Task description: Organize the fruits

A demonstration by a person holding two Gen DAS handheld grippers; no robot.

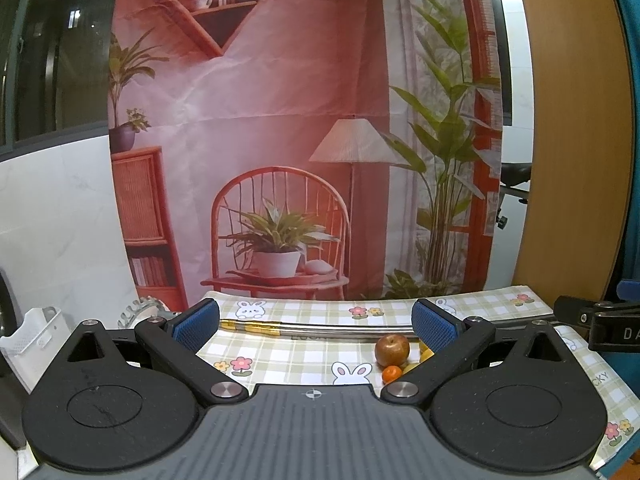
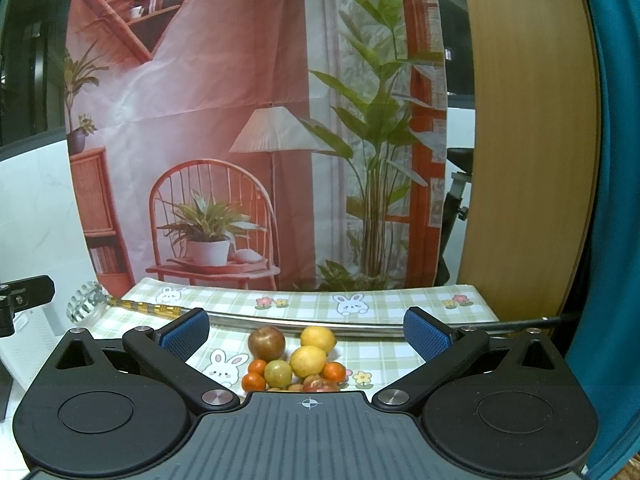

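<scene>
Nearest the right wrist camera, the right gripper (image 2: 306, 330) hangs above the desk (image 2: 400, 354) with its fingers spread wide and nothing between them. Just beyond its body lies the pile of fruit: a reddish tomato-like fruit (image 2: 320, 384) half hidden at the lower edge, two small oranges (image 2: 254, 376) on the left, another small orange (image 2: 334, 372) on the right, a greenish round fruit (image 2: 278, 373) in the middle, two lemons (image 2: 309, 361) touching each other, and a dark red apple (image 2: 266, 343) at the far left of the heap. All rest on the checked bunny tablecloth (image 2: 372, 304), packed together and touching.

The left gripper (image 1: 316, 325) is likewise spread and empty, and sits off to the left of the pile; in its view the apple (image 1: 392, 350) and one orange (image 1: 391, 374) show beside its right finger (image 1: 434, 328).

The round fruits have no clear long axis; the nearer lemon seems to lie with its length slanting left to right, though that is hard to judge.

The likely trouble is that pinching one fruit from a tight heap would nudge its neighbours, and round ones may roll toward the desk edge. The soft tomato-like fruit could bruise under a hard squeeze.

Farther back a long metal rod (image 2: 320, 322) with a gold grip lies across the cloth, and behind it hangs a printed backdrop (image 2: 240, 120).
</scene>
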